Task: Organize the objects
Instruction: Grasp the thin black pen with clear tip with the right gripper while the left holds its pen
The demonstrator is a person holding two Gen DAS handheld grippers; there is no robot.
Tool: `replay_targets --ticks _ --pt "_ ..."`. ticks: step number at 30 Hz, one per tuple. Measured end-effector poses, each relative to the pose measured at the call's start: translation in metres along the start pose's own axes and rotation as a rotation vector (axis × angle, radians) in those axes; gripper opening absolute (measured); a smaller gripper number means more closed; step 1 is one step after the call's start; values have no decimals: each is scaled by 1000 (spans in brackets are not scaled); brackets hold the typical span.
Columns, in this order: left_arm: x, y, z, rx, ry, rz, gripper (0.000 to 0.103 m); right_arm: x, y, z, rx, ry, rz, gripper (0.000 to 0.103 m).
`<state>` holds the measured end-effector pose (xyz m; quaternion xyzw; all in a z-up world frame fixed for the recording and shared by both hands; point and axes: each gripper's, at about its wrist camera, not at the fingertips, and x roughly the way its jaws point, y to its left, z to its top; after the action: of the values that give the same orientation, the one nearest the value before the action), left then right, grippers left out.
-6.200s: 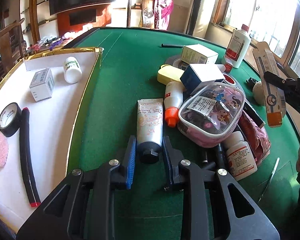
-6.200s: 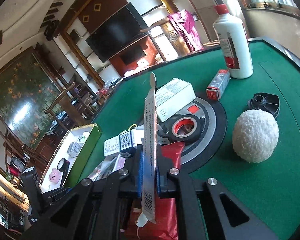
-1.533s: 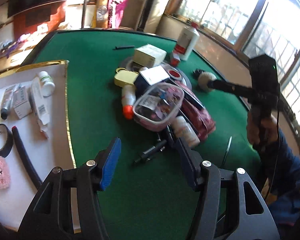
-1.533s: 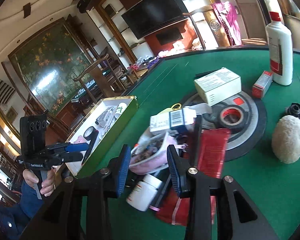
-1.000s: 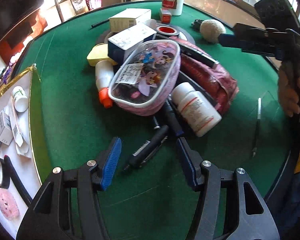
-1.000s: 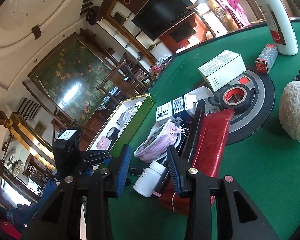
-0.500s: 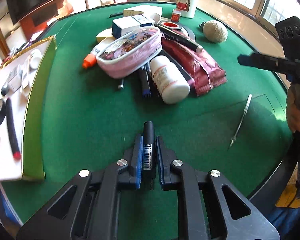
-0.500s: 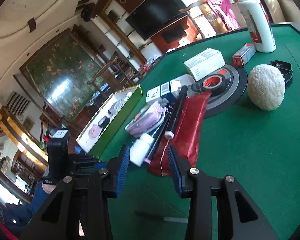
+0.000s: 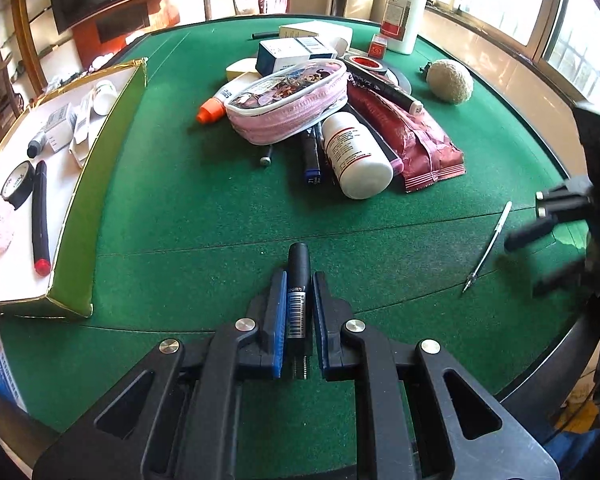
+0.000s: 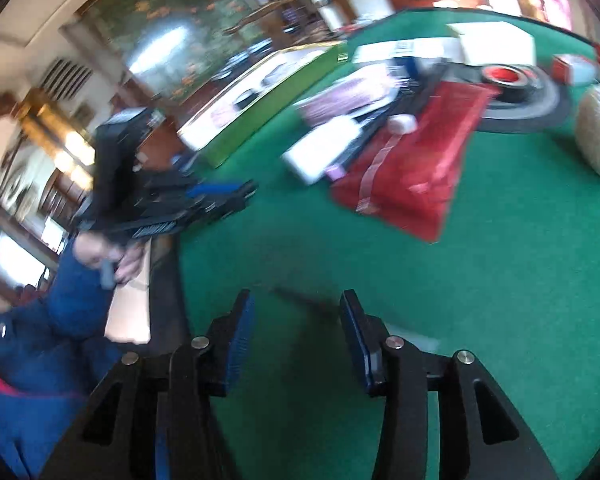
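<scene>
My left gripper [image 9: 297, 280] is shut on a black marker [image 9: 298, 280] and holds it above the green felt, near the table's front edge. A white tray [image 9: 80, 184] with a green wall stands at the left, holding tape, a black marker with a red end, boxes and a bottle. My right gripper [image 10: 296, 312] is open and empty, low over the felt above a thin pen [image 10: 304, 300]. That pen [image 9: 488, 246] lies at the right in the left wrist view, beside the blurred right gripper [image 9: 540, 240].
A pile sits mid-table: pink pencil case [image 9: 288, 100], white pill bottle [image 9: 356, 156], red packet [image 9: 404, 136], blue pen [image 9: 312, 156], boxes, tape roll [image 9: 368, 62]. A woolly ball [image 9: 449, 80] and tall white bottle [image 9: 400, 16] stand at the back right.
My right gripper has swung down and left toward the thin pen, with motion blur. My left gripper still holds the black marker, pulled back a little from the pile.
</scene>
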<state>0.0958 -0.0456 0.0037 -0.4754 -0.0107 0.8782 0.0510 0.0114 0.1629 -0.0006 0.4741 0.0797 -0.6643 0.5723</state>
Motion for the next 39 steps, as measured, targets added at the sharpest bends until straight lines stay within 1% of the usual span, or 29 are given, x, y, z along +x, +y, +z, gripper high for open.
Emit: replay_targets --ticks 1,2,4,5,7,8,10,11,12,13,14,15,16,17,19,20,21,22,24,26,27,29,32,34,35,36,37,38,39 --pt "0 0 0 -1 -5 0 12 6 9 -3 -39 36 -19 46" --pt "0 0 1 -1 -9 0 12 6 20 -6 -93 22 -54 47" --pt "-1 0 -1 -1 -18 1 12 10 32 -8 -152 44 -83 47" --pt "-2 -1 -2 0 -21 3 12 11 36 -7 -163 50 -103 45" --pt "-3 -1 -3 5 -22 2 12 15 43 -5 -193 78 -157 30" --pt "-3 0 -3 4 -22 -4 12 15 47 -2 -207 90 -184 27" --pt "-3 1 -3 -2 -27 -15 12 7 54 6 -261 33 -235 27" --pt "-3 2 -3 -3 -30 -19 12 5 56 11 -307 -7 -286 28" --pt "-3 3 -3 -7 -32 -23 12 6 52 15 -337 -19 -341 28" --pt "-3 3 -4 -12 -34 -27 12 10 40 21 -294 12 -345 28" --pt "-3 4 -4 -14 -35 -30 12 13 22 26 -200 53 -314 28" --pt "-4 4 -4 -15 -37 -32 12 15 6 29 -115 72 -284 28" --pt "-4 4 -4 -17 -39 -35 12 11 -2 29 -79 47 -239 28" --pt "-4 4 -5 -16 -42 -36 12 7 -10 26 -15 52 -186 28" --pt "-4 4 -5 -15 -47 -40 12 -2 -18 16 74 49 -110 29" --pt "-4 5 -5 -16 -47 -42 12 -4 -17 8 90 55 -66 30" --pt "-4 4 -5 -15 -45 -40 12 -6 -11 1 82 58 -45 30" --pt "-4 3 -5 -7 -43 -36 12 -7 -6 -2 68 61 -43 30" --pt "-4 1 -4 4 -42 -24 12 -4 14 -7 -8 86 -43 31" --pt "-4 -2 -4 18 -37 -9 12 2 31 -6 -92 112 -81 31" --pt "-4 -3 -3 22 -33 -3 12 5 40 -5 -149 134 -119 31" --pt "-4 -4 -2 25 -24 6 12 14 52 3 -218 176 -180 31" --pt "-3 -6 -1 34 -13 18 13 25 67 1 -299 246 -281 30" --pt "-3 -7 0 42 -8 28 13 36 75 0 -312 262 -357 15" --pt "-3 -8 0 53 -8 30 12 35 77 -2 -301 266 -372 9" --pt "-3 -9 0 58 -6 32 12 39 83 -4 -301 269 -413 5" --pt "-2 -9 1 55 -6 36 11 42 90 -5 -311 267 -455 2" --pt "-1 -8 2 50 -8 42 11 45 96 -7 -329 255 -493 2" --pt "-1 -6 3 49 -7 36 11 46 94 -7 -309 238 -497 2"
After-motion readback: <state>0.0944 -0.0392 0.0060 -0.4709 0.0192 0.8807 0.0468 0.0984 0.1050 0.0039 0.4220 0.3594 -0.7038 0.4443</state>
